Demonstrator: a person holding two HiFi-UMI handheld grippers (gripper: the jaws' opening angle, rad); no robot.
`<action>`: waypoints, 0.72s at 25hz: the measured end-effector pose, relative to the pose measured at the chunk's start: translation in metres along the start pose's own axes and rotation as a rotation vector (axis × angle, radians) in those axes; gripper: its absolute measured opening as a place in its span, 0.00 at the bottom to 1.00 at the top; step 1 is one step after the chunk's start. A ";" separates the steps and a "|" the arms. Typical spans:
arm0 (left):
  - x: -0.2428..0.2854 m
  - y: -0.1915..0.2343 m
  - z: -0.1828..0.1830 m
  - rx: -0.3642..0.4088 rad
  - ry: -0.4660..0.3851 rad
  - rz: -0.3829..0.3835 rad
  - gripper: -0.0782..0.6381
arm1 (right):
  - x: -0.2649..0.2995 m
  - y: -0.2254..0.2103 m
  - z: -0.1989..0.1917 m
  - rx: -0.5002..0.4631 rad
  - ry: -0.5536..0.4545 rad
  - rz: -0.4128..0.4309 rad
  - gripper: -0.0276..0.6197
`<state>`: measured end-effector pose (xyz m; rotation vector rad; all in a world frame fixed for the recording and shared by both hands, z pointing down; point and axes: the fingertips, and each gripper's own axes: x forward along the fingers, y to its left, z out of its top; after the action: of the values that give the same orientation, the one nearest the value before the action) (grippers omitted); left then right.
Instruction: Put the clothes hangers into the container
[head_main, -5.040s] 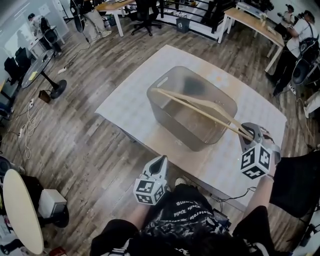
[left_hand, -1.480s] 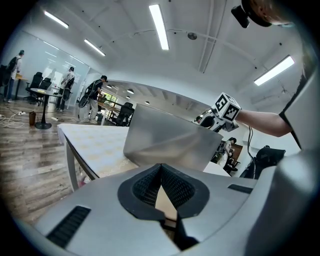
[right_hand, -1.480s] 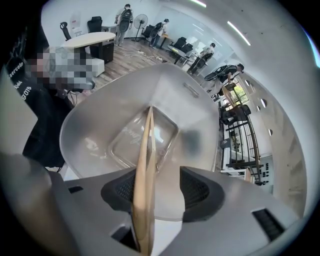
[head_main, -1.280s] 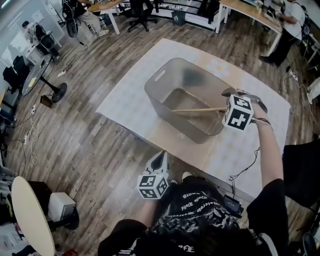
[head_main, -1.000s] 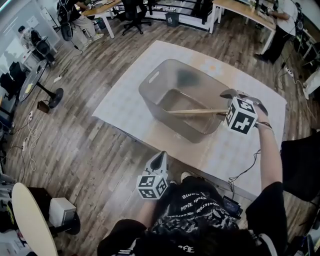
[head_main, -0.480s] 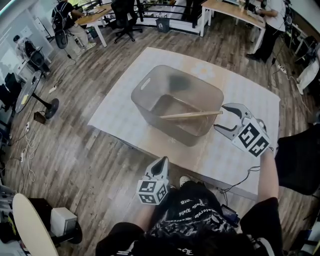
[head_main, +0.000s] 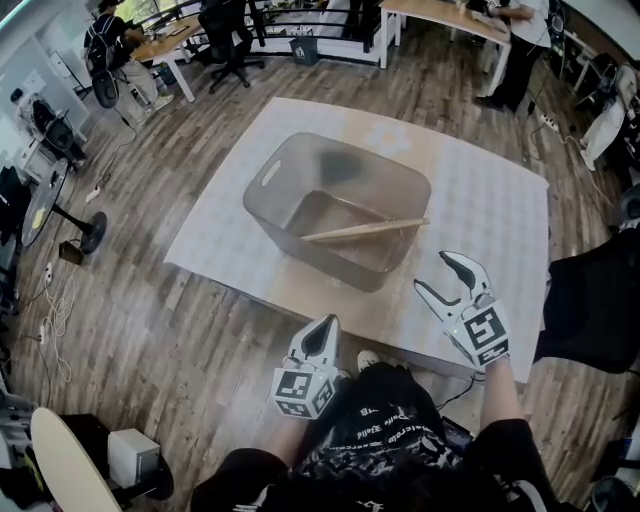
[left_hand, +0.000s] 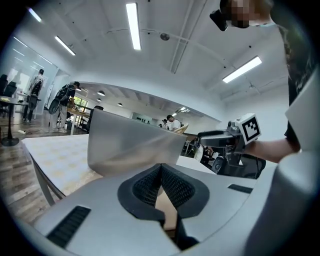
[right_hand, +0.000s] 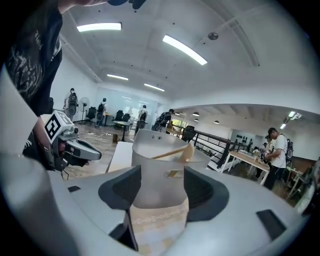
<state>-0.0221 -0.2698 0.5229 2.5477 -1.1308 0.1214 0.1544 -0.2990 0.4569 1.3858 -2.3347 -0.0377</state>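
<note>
In the head view we see the wooden hanger (head_main: 362, 230) lying inside the grey container (head_main: 300, 248) on the table (head_main: 490, 210), its right end seemingly on the rim. The right gripper (head_main: 432, 272) hovers near and right of it, the left gripper (head_main: 326, 322) at the table's near edge. The left gripper view shows jaws pressed together, empty. The right gripper view shows jaws wide apart, just closing slightly, nothing between.

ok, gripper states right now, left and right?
Left gripper: closed, empty.
Right gripper: open, nothing between the jaws, which have just been closing slightly.
</note>
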 end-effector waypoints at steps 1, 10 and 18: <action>0.001 -0.001 0.000 0.002 -0.001 -0.005 0.14 | 0.002 0.001 -0.005 0.017 -0.010 -0.022 0.46; 0.005 -0.014 -0.006 0.042 -0.010 -0.036 0.14 | 0.000 0.051 -0.062 0.310 -0.044 -0.046 0.46; 0.007 -0.014 0.000 0.052 -0.018 -0.038 0.14 | -0.010 0.050 -0.077 0.362 -0.032 -0.098 0.45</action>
<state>-0.0067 -0.2662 0.5205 2.6192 -1.0991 0.1200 0.1453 -0.2505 0.5350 1.6774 -2.3799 0.3534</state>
